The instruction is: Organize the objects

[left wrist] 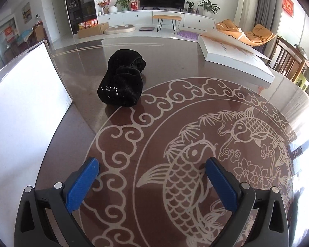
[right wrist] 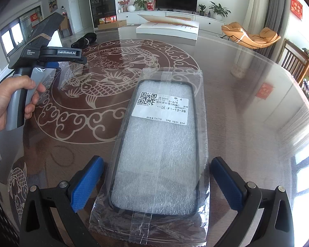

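A phone case (right wrist: 160, 144), bubble-wrapped in a clear plastic bag with a white QR label, lies flat on the glass table top (right wrist: 247, 103). My right gripper (right wrist: 157, 178) is open, its blue pads standing wide on either side of the bag's near end without touching it. A black velvet pouch (left wrist: 122, 80) lies crumpled further out on the table, also seen as the pouch (right wrist: 84, 40) at far left. My left gripper (left wrist: 153, 170) is open over the fish pattern with nothing between its fingers. A hand (right wrist: 10, 105) holds the left gripper (right wrist: 51, 65).
A tall white box (left wrist: 24, 107) stands close on the left of the left gripper. A flat white open box (left wrist: 232, 57) lies at the table's far right, seen as the box (right wrist: 169, 28). Wooden chairs (right wrist: 298, 65) stand beyond the right edge.
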### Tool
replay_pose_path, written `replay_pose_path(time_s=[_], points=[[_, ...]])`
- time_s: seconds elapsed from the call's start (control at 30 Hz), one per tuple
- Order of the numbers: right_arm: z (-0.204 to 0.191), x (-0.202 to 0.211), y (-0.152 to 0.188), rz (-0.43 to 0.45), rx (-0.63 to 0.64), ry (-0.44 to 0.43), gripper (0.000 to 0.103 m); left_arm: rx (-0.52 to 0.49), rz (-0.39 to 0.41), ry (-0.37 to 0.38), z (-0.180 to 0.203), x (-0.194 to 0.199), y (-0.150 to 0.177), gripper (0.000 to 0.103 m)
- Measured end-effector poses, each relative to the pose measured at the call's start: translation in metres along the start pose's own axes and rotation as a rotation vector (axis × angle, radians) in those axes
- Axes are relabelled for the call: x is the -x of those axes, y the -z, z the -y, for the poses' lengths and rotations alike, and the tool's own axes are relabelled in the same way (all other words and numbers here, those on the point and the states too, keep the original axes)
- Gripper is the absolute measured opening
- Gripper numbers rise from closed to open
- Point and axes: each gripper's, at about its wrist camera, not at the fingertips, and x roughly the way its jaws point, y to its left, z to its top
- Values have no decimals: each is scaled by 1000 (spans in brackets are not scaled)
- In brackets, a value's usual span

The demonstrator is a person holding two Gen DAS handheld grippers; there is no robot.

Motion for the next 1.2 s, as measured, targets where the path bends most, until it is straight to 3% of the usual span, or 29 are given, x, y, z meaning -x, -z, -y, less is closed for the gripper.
replay_pose_path(time_s=[0.4,0.63,0.67,0.7,0.73,0.77,0.8,0.93,1.2], points=[[0,0,0,0,0,0,103,144,-1,-99,-26,-49,-71,103],[0,0,0,0,0,0,103,131,-19,-91,-34,-72,-104,103],[0,0,0,0,0,0,103,110,-13,-79,-33,-74,-106,100],[0,0,0,0,-1,0,103,108,12,-78,-34,-71,-105,90],[0,0,0,0,-1,0,103,102,43,-80,-33,-66,-103,60],[0,0,0,-1,0,1,103,84,59,-79,-32,-61,-99,41],[0,0,0,0,0,1,103,62,68,-70,-30,-57,-94,35],[1,0,0,0,-1,1,103,59,79,-48,-34,-24,-47,32],[1,0,0,0,-1,1,103,38,81,-24,-16,86,111,32]])
